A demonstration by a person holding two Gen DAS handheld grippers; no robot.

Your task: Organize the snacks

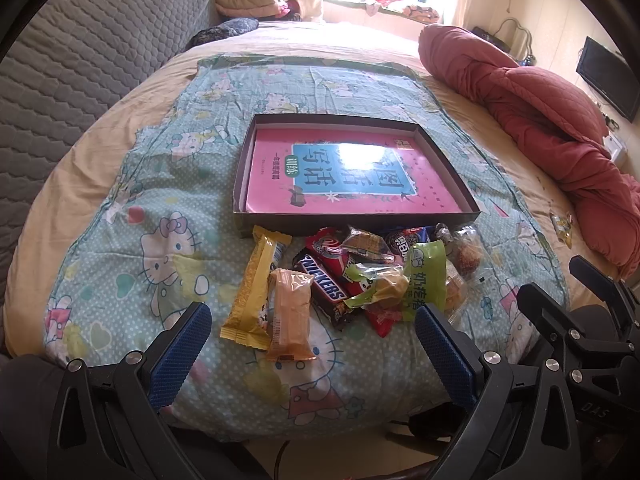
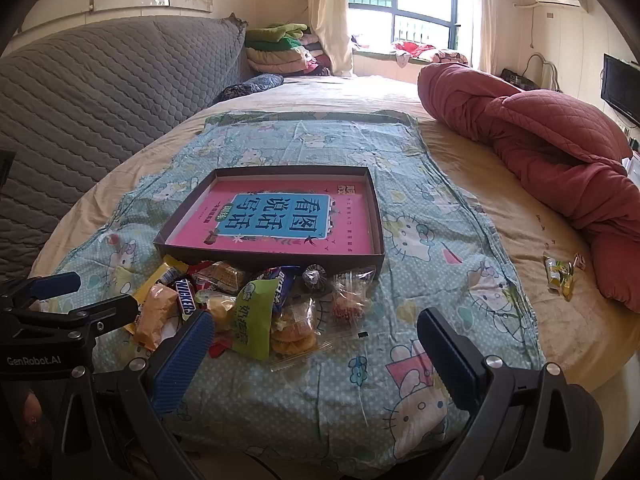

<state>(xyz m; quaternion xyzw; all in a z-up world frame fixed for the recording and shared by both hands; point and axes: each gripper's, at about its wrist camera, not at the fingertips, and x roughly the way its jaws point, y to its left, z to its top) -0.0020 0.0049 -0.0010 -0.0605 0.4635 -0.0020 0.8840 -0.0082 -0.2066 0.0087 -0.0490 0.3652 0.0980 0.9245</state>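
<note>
A pile of wrapped snacks lies on the Hello Kitty cloth (image 1: 160,248) just in front of a shallow dark box (image 1: 472,210) that holds a pink book (image 1: 344,176). In the pile I see a yellow bar (image 1: 252,284), an orange cake pack (image 1: 290,312), a Snickers bar (image 1: 324,284) and a green packet (image 1: 426,276). My left gripper (image 1: 314,316) hangs open over the near side of the pile. My right gripper (image 2: 316,328) is open too, near the clear cookie pack (image 2: 294,332) and the green packet (image 2: 254,320). The box (image 2: 378,256) sits beyond.
A red quilt (image 1: 540,104) is heaped on the right of the bed, with a few loose candies (image 2: 560,272) beside it. A grey padded headboard (image 1: 80,60) curves along the left. Folded blankets (image 2: 280,52) sit at the far end near the window.
</note>
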